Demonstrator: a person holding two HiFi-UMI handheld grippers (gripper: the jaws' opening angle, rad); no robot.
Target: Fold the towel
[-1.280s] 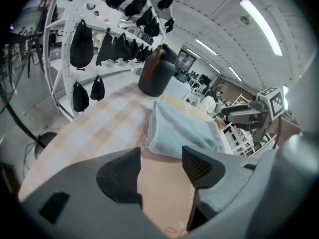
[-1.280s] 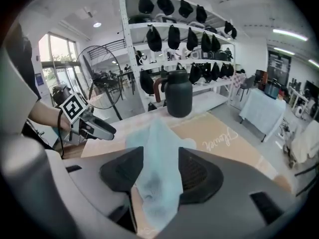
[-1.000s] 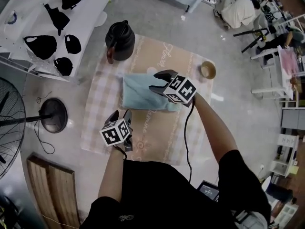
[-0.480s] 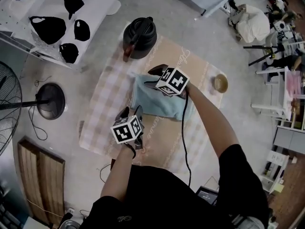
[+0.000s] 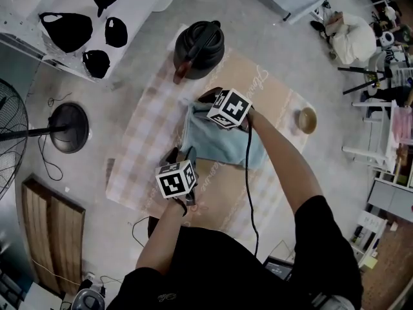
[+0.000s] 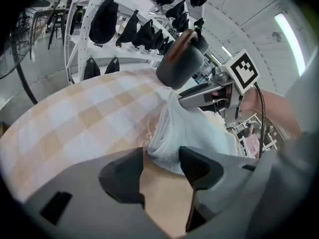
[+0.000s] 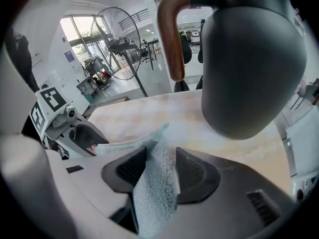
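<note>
pale checked cloth (image 5: 139, 154) on the floor is spread under the blue towel (image 5: 222, 144), judged partly folded and rumpled. nearest, the left gripper (image 6: 162, 166) is held with jaws apart around a towel corner, unpinched. farther, the right gripper (image 7: 160, 156), jaws just closing, is clamped on a towel fold before the black kettle (image 5: 199, 47), so folding is judged unfinished.

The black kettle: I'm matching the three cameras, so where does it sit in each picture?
Head view: black kettle top centre, beyond the light blue towel.
Left gripper view: kettle upper centre, behind the towel.
Right gripper view: kettle fills the upper right, close up.
Shared landmark: the towel, in all three.
</note>
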